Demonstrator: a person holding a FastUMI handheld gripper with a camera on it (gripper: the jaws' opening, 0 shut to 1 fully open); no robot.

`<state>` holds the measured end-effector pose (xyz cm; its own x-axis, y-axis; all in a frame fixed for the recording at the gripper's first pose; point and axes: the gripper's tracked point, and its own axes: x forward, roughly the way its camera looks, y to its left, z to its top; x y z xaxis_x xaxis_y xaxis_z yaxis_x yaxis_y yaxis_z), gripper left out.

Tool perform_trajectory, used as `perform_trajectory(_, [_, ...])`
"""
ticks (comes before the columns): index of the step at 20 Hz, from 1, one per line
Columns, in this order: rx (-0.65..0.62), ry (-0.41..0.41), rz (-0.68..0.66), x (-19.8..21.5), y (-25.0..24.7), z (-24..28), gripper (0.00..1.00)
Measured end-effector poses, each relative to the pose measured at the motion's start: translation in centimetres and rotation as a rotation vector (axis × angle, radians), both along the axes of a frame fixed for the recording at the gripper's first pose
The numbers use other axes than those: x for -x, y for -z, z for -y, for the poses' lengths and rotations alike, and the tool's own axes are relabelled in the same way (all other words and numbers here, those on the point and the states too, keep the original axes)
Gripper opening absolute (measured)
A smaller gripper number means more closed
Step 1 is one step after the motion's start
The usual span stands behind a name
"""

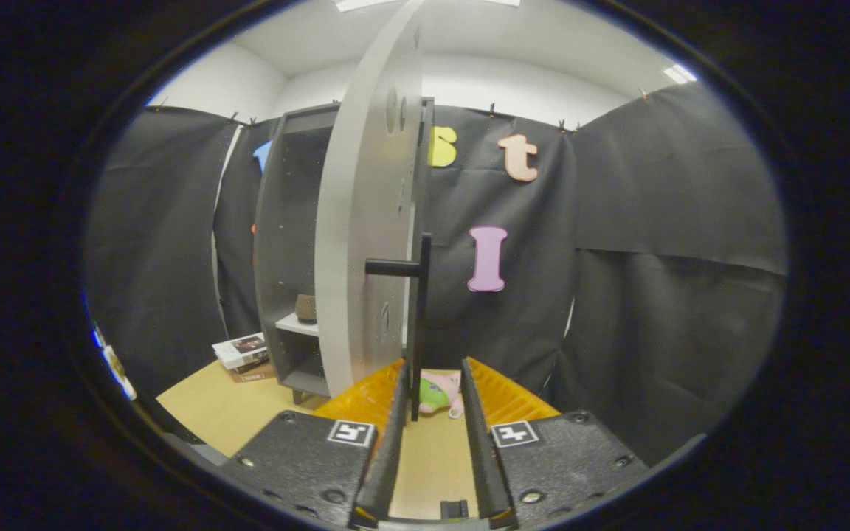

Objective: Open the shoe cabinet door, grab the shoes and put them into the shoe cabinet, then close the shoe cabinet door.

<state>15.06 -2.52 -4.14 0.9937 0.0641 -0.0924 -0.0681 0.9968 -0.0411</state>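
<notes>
Looking along the gripper (pixel 432 383), we saw its fingers spread apart, pinching nothing. The black door handle (pixel 417 324) hung at twelve o'clock, its lower end just inside the gap beside the left finger; whether it touched we could not tell. The grey cabinet door (pixel 362 243) stood swung open, edge-on ahead. At eleven o'clock the shoe cabinet (pixel 285 243) held a brown shoe (pixel 306 308) on its white shelf (pixel 299 324). A pink and green toy (pixel 440 393) lay beyond the fingertips by an orange basket (pixel 506 394). Books (pixel 242 355) sat at ten o'clock on the wooden floor (pixel 218 405).
</notes>
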Motion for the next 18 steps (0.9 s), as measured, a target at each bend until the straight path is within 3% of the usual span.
perform_trajectory(5, [-0.014, 0.068, 0.023, 4.1, -0.4, 1.2, 0.95])
perform_trajectory(9, [0.010, 0.096, 0.041, 7.5, 0.3, 0.2, 1.00])
perform_trajectory(13, [-0.046, -0.010, -0.004, 9.1, 4.1, -6.5, 1.00])
perform_trajectory(18, [-0.035, -0.118, -0.127, 7.1, 11.8, -14.9, 1.00])
